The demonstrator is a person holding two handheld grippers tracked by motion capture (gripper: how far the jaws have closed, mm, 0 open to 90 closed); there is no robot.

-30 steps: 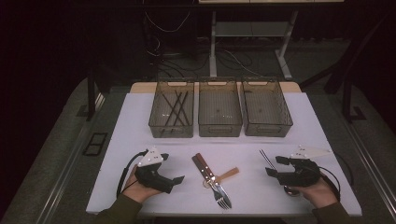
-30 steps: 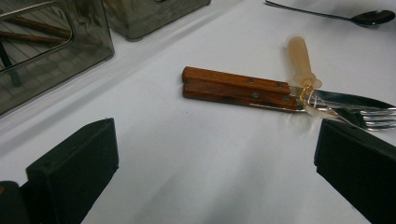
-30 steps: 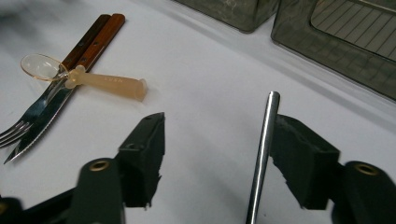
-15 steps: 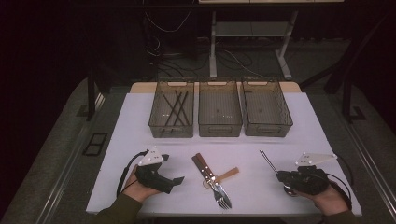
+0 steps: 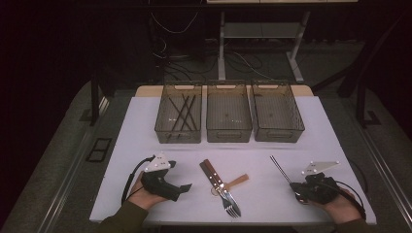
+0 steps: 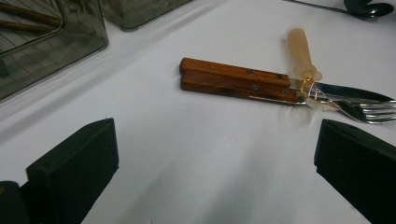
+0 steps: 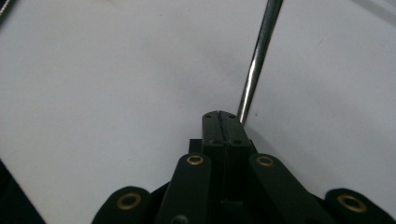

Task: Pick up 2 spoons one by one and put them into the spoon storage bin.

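Observation:
A wooden-handled knife and fork [image 5: 214,174] [image 6: 238,80] lie side by side at the table's front middle. A small tan-handled utensil [image 5: 238,181] [image 6: 299,46] lies across them. My left gripper [image 5: 182,187] [image 6: 210,172] rests to their left, open, with bare table between its jaws. A thin long-handled metal spoon [image 5: 279,167] [image 7: 257,60] lies at the front right. My right gripper [image 5: 295,187] [image 7: 219,115] sits at its near end. Its jaws have just been closing and now meet, shut. The handle runs beside and under the right jaw, and I see nothing between them.
Three smoky clear bins stand in a row at the back of the white table [image 5: 145,141]. The left bin [image 5: 167,133] holds dark chopsticks, the middle bin [image 5: 228,133] and right bin [image 5: 279,133] look bare. A hand grips each gripper at the front edge.
The right gripper's jaws went from open to shut, and it slid slightly toward the front edge. The left gripper and the cutlery kept still.

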